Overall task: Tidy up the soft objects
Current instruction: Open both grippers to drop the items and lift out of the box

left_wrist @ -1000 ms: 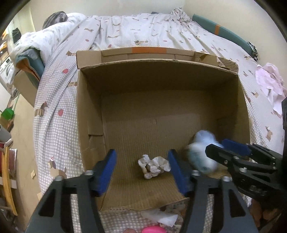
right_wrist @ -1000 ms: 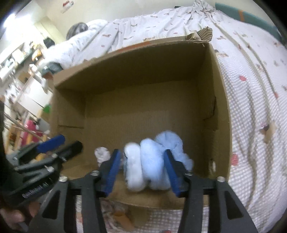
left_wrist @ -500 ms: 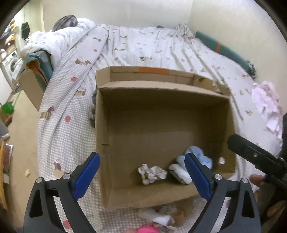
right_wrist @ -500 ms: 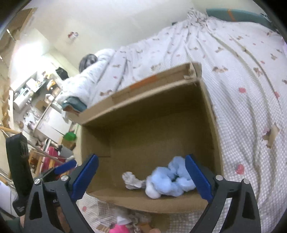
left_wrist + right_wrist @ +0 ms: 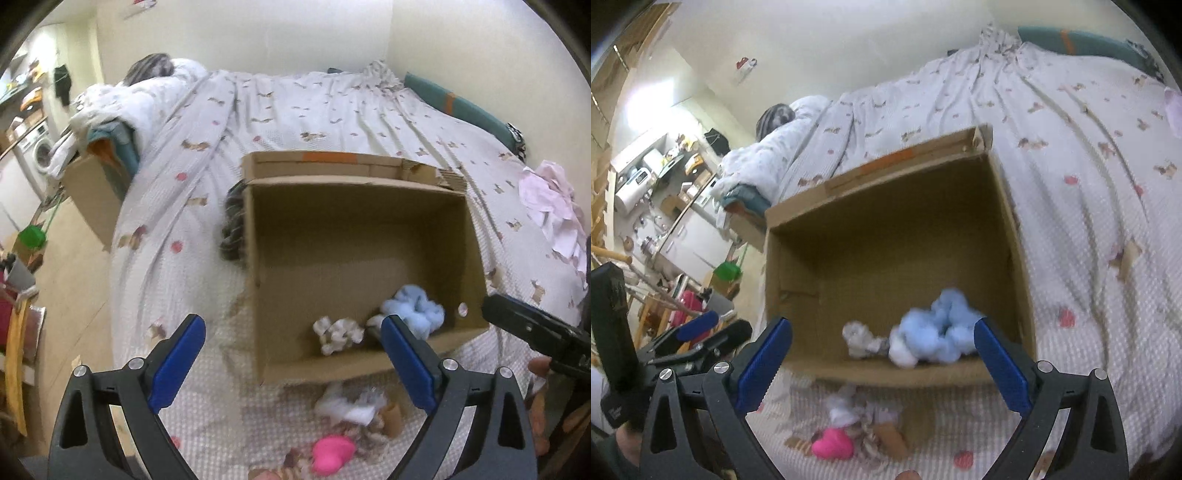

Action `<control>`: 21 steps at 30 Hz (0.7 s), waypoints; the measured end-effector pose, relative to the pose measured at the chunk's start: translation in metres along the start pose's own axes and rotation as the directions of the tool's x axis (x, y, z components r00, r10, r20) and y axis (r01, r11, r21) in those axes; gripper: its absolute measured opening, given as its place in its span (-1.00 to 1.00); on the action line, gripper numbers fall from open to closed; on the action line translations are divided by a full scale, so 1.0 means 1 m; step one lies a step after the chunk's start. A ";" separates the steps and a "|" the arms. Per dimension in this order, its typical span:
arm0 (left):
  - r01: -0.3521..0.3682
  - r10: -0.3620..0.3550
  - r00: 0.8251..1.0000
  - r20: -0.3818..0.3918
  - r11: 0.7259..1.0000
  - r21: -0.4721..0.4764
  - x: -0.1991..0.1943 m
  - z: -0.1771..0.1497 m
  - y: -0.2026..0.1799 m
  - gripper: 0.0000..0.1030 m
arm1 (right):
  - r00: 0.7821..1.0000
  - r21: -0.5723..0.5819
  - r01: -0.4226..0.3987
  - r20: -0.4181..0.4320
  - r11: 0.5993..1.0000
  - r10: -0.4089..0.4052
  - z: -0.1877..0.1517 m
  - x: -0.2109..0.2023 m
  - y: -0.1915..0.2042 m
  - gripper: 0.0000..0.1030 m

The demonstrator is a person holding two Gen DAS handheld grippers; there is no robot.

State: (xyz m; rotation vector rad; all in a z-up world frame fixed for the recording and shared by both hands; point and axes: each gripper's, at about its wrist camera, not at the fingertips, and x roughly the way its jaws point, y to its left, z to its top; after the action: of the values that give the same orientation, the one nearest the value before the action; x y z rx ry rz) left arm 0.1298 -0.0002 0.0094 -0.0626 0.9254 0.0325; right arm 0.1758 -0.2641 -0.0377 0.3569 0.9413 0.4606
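An open cardboard box (image 5: 354, 229) (image 5: 886, 221) sits on the bed. Inside, near its front wall, lie a fluffy light-blue soft thing (image 5: 413, 308) (image 5: 934, 328) and a small crumpled white one (image 5: 338, 330) (image 5: 860, 338). In front of the box on the bedspread is a small pile of soft things with a bright pink one (image 5: 332, 454) (image 5: 833, 445). My left gripper (image 5: 293, 363) hangs above the box's front edge, open and empty. My right gripper (image 5: 882, 363) is also open and empty, above the same edge. Each gripper shows at the side of the other's view.
The bed has a white patterned bedspread (image 5: 295, 110). A pink-white cloth (image 5: 550, 206) lies at the bed's right side. Another cardboard box with bedding (image 5: 96, 184) stands left of the bed. Something dark and knitted (image 5: 232, 229) lies against the box's left wall. Cluttered furniture (image 5: 657, 184) stands at far left.
Both grippers opened wide and rose back from the box. The blue soft thing left the right gripper and now lies in the box; the white one lies beside it.
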 end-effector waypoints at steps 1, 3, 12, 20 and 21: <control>0.001 -0.001 1.000 -0.005 1.000 -0.015 -0.002 -0.003 0.004 0.85 | 1.000 0.001 -0.001 -0.008 1.000 0.001 -0.004 -0.001 0.000 1.00; -0.002 0.001 1.000 -0.013 0.999 -0.037 -0.006 -0.010 0.011 0.85 | 1.000 -0.004 0.003 -0.016 1.000 -0.003 -0.012 -0.005 0.002 1.00; -0.034 0.033 0.999 -0.017 0.999 -0.027 -0.023 -0.040 0.011 0.85 | 1.000 -0.030 0.015 -0.022 0.999 -0.015 -0.038 -0.022 0.013 1.00; -0.031 0.029 0.998 -0.058 0.999 -0.031 -0.027 -0.067 0.007 0.85 | 0.997 -0.026 0.054 -0.056 0.998 -0.055 -0.060 -0.024 0.013 1.00; -0.031 0.029 0.997 -0.065 0.999 -0.033 -0.026 -0.070 0.007 0.85 | 0.996 -0.027 0.061 -0.060 0.998 -0.063 -0.061 -0.023 0.013 1.00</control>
State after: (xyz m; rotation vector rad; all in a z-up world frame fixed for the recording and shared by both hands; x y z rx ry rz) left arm 0.0581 0.0017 -0.0117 -0.0815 0.9903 0.0742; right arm 0.1103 -0.2599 -0.0490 0.2915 1.0024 0.4279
